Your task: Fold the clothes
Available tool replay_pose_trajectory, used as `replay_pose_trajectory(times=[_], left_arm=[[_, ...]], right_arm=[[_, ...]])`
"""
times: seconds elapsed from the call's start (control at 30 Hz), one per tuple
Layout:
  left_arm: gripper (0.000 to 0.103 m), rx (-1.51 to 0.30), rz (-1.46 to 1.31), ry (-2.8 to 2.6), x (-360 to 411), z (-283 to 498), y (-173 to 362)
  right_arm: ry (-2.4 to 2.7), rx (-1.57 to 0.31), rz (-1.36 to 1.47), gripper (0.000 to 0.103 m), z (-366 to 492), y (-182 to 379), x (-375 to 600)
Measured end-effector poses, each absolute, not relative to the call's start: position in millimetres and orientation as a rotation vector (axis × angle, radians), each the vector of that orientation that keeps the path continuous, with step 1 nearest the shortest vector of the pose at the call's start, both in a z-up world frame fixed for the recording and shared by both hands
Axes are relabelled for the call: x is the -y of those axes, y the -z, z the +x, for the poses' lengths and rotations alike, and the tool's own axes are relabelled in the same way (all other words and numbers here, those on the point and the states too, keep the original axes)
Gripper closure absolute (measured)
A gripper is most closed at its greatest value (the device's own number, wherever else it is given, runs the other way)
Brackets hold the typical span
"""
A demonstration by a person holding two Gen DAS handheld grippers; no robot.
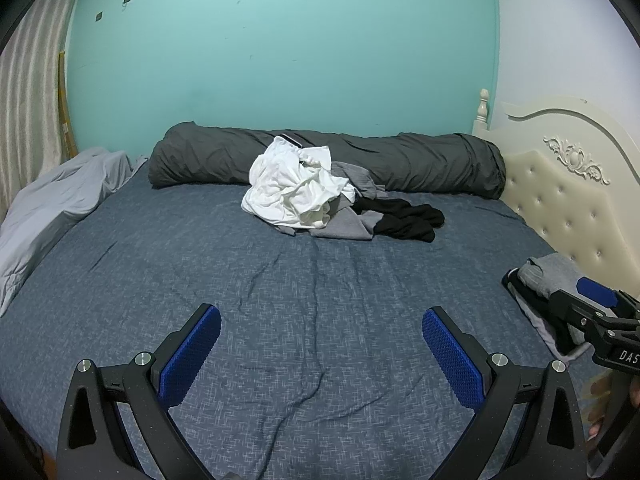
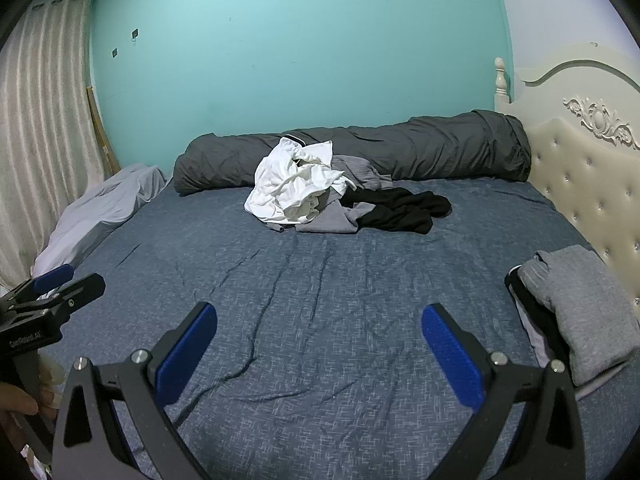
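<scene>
Both grippers empty with jaws wide, left gripper (image 1: pixel 320 356) and right gripper (image 2: pixel 318 354) low over bare sheet (image 1: pixel 280 280), probably staged for next grab: unfolded pile (image 1: pixel 304 190) far side against rolled duvet (image 1: pixel 420 160), folded stack (image 2: pixel 576 312) parked by headboard (image 2: pixel 580 168).

The left gripper (image 1: pixel 321 334) hangs over the bed (image 1: pixel 280 300), jaws spread wide and empty. A heap lies near the bed's far edge: a white garment (image 1: pixel 292 188) on a grey one (image 1: pixel 344 230), with a black one (image 1: pixel 408 218) touching its right side. Behind it lies a rolled duvet (image 1: pixel 420 164). At the right edge, by the headboard (image 1: pixel 560 200), a folded stack (image 1: pixel 548 276) lies behind the right gripper (image 1: pixel 596 300).
</scene>
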State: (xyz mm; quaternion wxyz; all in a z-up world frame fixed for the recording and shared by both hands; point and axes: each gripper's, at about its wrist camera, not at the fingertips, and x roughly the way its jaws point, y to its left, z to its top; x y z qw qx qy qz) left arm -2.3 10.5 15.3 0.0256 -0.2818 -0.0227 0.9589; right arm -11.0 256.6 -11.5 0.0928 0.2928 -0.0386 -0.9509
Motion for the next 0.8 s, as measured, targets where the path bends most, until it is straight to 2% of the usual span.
replay_pose_trajectory(times=[0.8], left_arm=[[0.000, 0.067, -0.882, -2.974, -8.1, -20.8, -13.4]], right_arm=[[2.821, 0.084, 0.866, 0.000, -26.2, 10.3, -251.5]])
